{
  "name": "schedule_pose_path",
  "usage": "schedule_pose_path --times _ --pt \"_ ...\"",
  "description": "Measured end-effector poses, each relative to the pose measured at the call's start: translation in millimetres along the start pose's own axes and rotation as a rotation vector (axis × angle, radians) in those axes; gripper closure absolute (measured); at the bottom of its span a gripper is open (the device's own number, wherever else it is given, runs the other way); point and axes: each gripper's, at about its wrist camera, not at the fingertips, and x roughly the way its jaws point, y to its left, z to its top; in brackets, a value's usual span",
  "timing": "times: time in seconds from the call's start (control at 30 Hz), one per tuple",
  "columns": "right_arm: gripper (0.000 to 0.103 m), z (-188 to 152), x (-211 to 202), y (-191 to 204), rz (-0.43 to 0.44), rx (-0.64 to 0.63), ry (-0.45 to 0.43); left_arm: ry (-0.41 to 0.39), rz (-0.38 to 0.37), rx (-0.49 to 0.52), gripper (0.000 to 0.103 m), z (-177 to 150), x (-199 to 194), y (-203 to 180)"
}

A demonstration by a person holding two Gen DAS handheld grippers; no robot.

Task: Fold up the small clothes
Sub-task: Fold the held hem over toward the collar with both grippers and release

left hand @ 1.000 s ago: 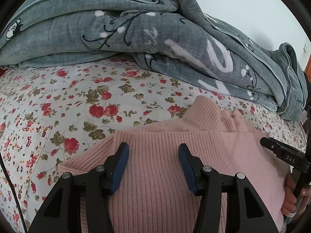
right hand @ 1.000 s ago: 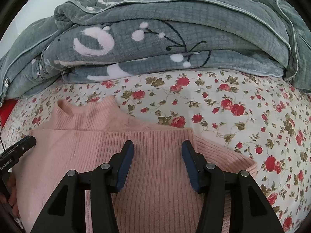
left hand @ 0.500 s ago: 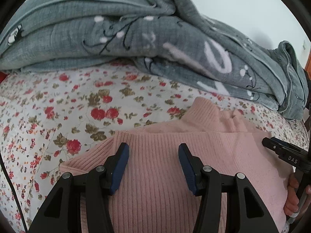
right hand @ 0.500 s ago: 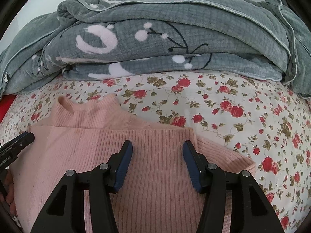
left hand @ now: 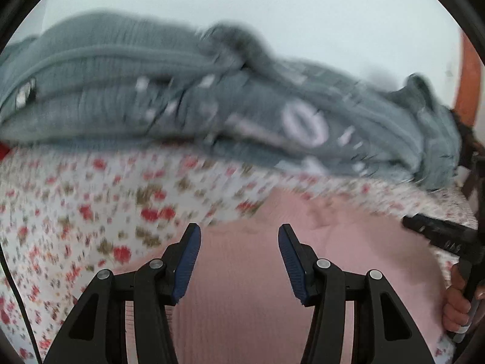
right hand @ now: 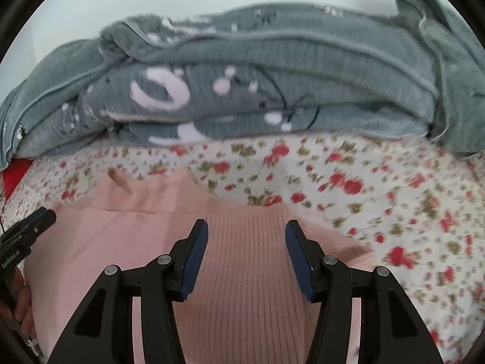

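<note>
1. A pink ribbed sweater (right hand: 242, 257) is spread flat on a floral bedsheet (right hand: 379, 197), its collar toward 11 o'clock in the right wrist view.
2. The right gripper (right hand: 247, 230) is held over the sweater with its blue pads parted and nothing pinched between them.
3. The left gripper (left hand: 239, 236) is likewise seen half-spread above the knit, gripping nothing.
4. A grey quilt (left hand: 182, 103) is heaped at 12 o'clock, beyond the sweater.
5. The left wrist view is heavily blurred.
</note>
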Motion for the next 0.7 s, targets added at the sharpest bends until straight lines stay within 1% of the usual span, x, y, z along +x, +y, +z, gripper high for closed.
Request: schedule_pose_path --times 0.07,0.1,0.17,0.23,0.3,0.33,0.4,0.47,0.5,0.53,0.57,0.6,0.63,0.67,0.7 --pt "0.049 -8 -21 12 0.008 -0.035 -0.015 -0.001 -0.031 0.025 0.049 3 -10 -14" --pt "0.049 -15 -30 19 0.015 -0.051 -0.019 0.027 -0.043 0.033 0.049 2 -12 -24" --pt "0.047 -31 -43 32 0.032 -0.092 -0.013 0.115 -0.07 0.046 0.049 -7 -10 -44" --pt "0.047 -48 -50 38 0.052 -0.095 -0.005 0.159 -0.087 0.042 0.049 -24 -10 -53" --pt "0.047 -64 -47 35 0.055 -0.079 0.027 0.184 -0.05 0.059 0.049 -43 -9 -58" --pt "0.047 -69 -43 33 0.042 -0.069 0.046 0.198 -0.007 0.073 0.049 -53 -8 -58" --pt "0.05 -77 -40 25 -0.002 -0.065 0.07 0.183 0.047 0.089 0.049 -66 -17 -55" --pt "0.059 -79 -47 19 -0.046 -0.08 0.062 0.151 0.078 0.081 0.049 -70 -36 -46" --pt "0.061 -80 -51 17 -0.078 -0.092 0.057 0.137 0.113 0.086 0.048 -71 -43 -42" --pt "0.064 -82 -55 16 -0.112 -0.111 0.049 0.127 0.178 0.1 0.048 -74 -50 -36" --pt "0.069 -84 -57 15 -0.138 -0.134 0.043 0.139 0.218 0.112 0.048 -77 -53 -28" --pt "0.07 -87 -57 15 -0.17 -0.162 0.037 0.157 0.229 0.108 0.046 -80 -55 -21" --pt "0.07 -87 -56 11 -0.191 -0.173 0.033 0.173 0.218 0.08 0.045 -84 -60 -10" --pt "0.069 -88 -57 7 -0.247 -0.176 0.028 0.181 0.218 0.049 0.045 -85 -67 0" --pt "0.065 -88 -57 3 -0.283 -0.171 0.03 0.191 0.235 0.017 0.045 -86 -76 11"
